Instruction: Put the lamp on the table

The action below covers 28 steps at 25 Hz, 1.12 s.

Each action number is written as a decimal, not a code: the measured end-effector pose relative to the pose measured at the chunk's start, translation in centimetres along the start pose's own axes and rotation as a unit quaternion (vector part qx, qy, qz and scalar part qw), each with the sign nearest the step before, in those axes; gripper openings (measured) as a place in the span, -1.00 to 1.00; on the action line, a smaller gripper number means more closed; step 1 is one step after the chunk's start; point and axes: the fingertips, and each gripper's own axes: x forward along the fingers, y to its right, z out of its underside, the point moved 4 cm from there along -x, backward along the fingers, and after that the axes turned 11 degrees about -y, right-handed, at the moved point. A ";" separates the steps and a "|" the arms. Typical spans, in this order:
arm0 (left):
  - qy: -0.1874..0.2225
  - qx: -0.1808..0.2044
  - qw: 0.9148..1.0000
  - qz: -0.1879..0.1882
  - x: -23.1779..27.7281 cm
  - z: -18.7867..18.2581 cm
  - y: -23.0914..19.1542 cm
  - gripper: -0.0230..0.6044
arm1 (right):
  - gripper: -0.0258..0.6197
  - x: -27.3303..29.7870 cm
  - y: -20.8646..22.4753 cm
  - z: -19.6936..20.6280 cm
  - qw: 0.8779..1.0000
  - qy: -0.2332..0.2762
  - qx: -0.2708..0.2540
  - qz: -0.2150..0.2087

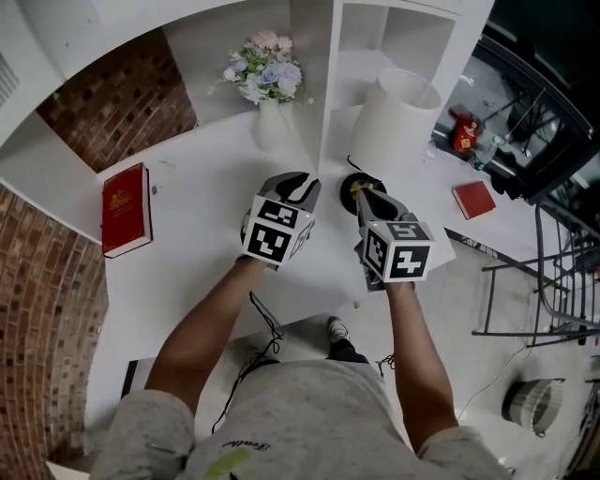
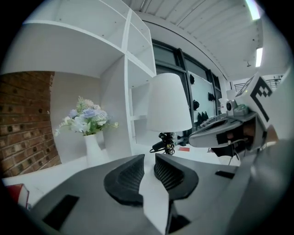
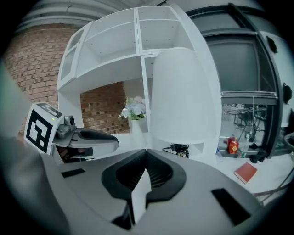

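the lamp (image 1: 398,117) stands on the table (image 1: 187,281), in the bay right of the shelf unit's upright divider (image 1: 325,84). the vase of flowers (image 1: 269,94) stands left of that divider, toward the back. a large book (image 1: 126,208) lies at the table's left edge — a small book (image 1: 473,199) lies right of the lamp. the left gripper (image 1: 298,185) and right gripper (image 1: 361,192) sit side by side, just in front of the lamp's base.

Staged home corner inside a lab or workshop hall: white shelf unit (image 1: 323,84), brick wall panels (image 1: 122,89), flower vase (image 1: 270,122), red book (image 1: 125,208), lamp (image 1: 398,117). Behind it: ceiling strip lights (image 2: 254,9), wire rack (image 3: 250,110), dark glazed partition (image 3: 243,64).
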 end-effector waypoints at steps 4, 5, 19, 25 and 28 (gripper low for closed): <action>0.000 -0.021 0.999 -0.031 -2.2 1.0 -1.5 -0.70 | -0.91 0.6 -1.0 -0.4 1.000 -0.002 -0.013 -0.017; -0.001 -0.034 0.999 -0.040 -2.8 1.3 -2.0 -0.70 | -0.91 0.8 -1.2 -0.5 1.000 -0.002 -0.019 -0.019; -0.009 -0.080 0.990 -0.114 -7.8 3.5 -4.2 -0.85 | -0.91 1.3 -3.9 -1.9 0.995 0.003 -0.081 -0.052; 0.011 -0.096 0.987 -0.127 -8.9 2.9 -5.0 -0.92 | -0.91 0.9 -3.9 -1.9 0.994 0.007 -0.102 -0.041; 0.016 -0.086 0.987 -0.135 -9.0 2.3 -4.9 -0.92 | -0.91 0.6 -3.9 -2.2 0.994 0.015 -0.098 -0.045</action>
